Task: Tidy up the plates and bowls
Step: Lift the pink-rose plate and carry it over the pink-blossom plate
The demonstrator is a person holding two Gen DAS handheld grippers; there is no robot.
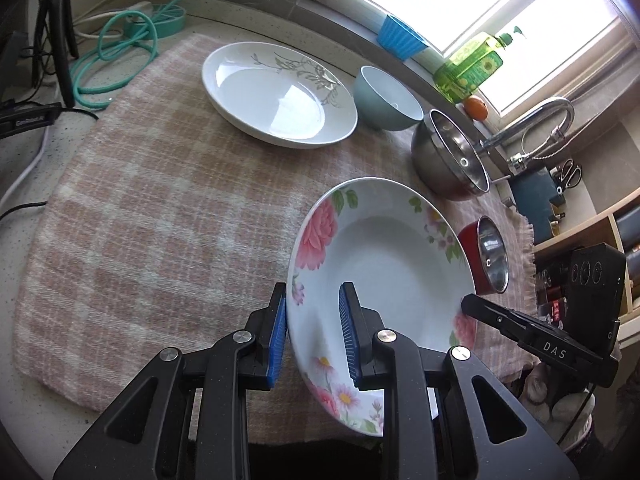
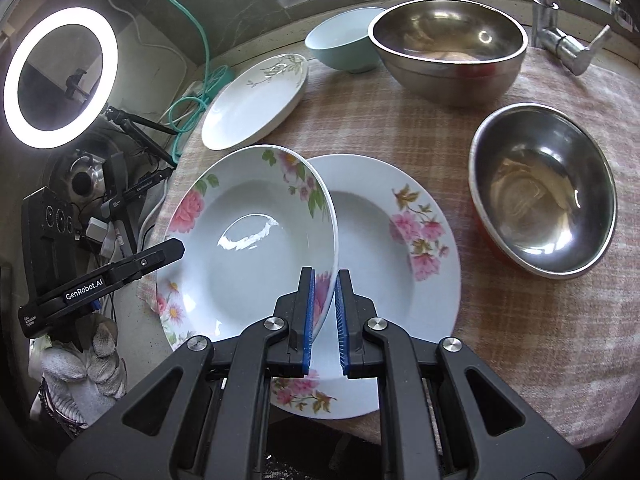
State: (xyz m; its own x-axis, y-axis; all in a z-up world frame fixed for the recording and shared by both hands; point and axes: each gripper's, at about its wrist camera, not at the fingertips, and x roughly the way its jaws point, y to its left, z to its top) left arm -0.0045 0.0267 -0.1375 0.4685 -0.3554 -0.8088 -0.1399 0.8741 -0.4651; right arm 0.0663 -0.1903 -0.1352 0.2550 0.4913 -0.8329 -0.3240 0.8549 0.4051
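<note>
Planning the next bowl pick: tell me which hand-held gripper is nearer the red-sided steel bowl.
Right. The right hand-held gripper sits beside the red-sided steel bowl; the left hand-held gripper is across the rose plate.

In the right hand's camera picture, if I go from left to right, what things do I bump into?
Ring light → tilted flowered plate held by the right gripper → flat flowered plate under it → small metal bowl.

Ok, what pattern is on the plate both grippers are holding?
Pink flowers with green leaves on the white plate, clearest in the right wrist view.
</note>
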